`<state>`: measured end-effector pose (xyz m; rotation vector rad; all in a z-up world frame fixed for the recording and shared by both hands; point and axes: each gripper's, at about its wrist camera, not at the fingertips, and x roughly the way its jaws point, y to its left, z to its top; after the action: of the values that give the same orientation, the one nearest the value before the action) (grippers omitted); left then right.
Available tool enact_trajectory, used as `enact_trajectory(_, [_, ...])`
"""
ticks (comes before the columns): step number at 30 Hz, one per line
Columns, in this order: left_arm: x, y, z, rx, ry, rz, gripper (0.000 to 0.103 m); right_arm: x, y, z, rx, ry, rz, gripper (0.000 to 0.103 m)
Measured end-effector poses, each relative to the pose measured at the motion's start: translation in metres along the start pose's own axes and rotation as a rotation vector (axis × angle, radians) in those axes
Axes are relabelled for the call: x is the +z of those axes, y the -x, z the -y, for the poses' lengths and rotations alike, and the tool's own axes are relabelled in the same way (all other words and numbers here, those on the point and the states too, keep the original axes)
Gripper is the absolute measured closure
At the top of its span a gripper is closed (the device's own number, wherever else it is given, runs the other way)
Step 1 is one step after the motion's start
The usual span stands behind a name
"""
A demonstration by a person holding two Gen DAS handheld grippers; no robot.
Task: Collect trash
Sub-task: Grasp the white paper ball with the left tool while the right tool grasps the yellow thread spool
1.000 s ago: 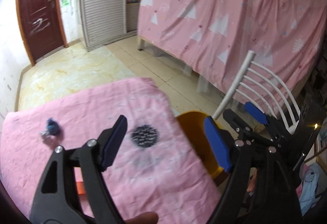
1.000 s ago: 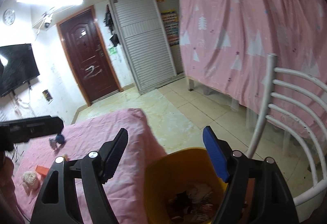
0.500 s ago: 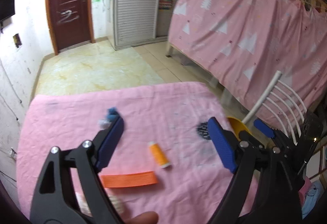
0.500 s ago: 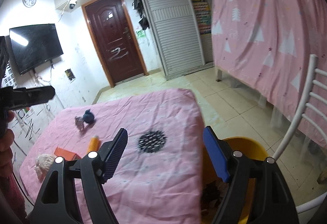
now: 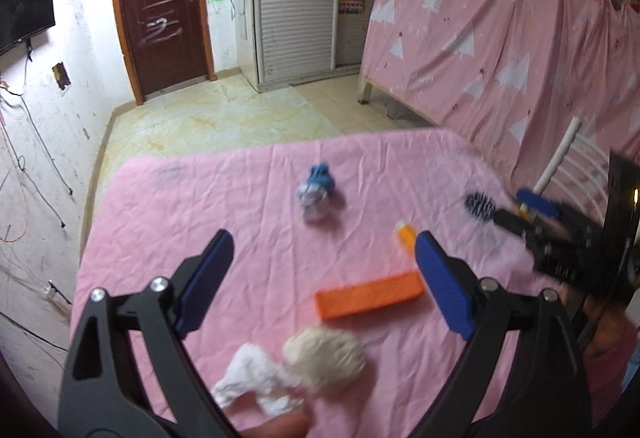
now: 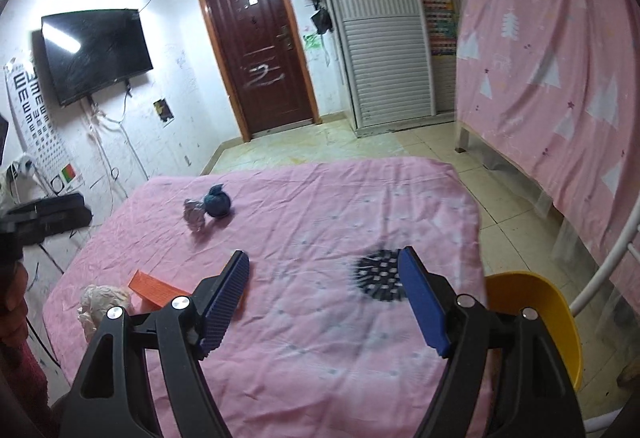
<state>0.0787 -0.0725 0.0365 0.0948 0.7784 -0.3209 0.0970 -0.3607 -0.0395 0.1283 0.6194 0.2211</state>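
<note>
Both tongs spread, empty: left tongs, right tongs. Still uncollected on surface: orange strip, cream wad, blue wad. Yellow bin at right edge.

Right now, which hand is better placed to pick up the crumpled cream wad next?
Left. The left tool is open with the cream wad lying just below its gap. The right tool is open too, but aimed at bare cloth by the yellow bin, with the wad off to its left.
</note>
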Motion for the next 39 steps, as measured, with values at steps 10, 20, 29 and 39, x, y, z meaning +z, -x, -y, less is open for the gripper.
enact_trajectory(10, [-0.04,-0.008,-0.011,-0.054,-0.079,-0.047,0.015,0.001,-0.026,-0.037,0.021,0.062,-0.054,0.032])
enact_trajectory(20, [-0.061,-0.025,-0.004,-0.125,-0.168,-0.088,0.024,0.002,-0.04,-0.051,0.004,0.083,-0.092,0.032])
enact_trajectory(29, [-0.074,-0.038,-0.003,-0.149,-0.21,-0.099,0.049,0.002,-0.054,-0.059,-0.015,0.098,-0.129,0.032])
enact_trajectory(39, [-0.057,-0.006,-0.039,-0.189,-0.093,0.009,0.049,0.002,-0.078,-0.068,-0.077,0.184,-0.219,0.033])
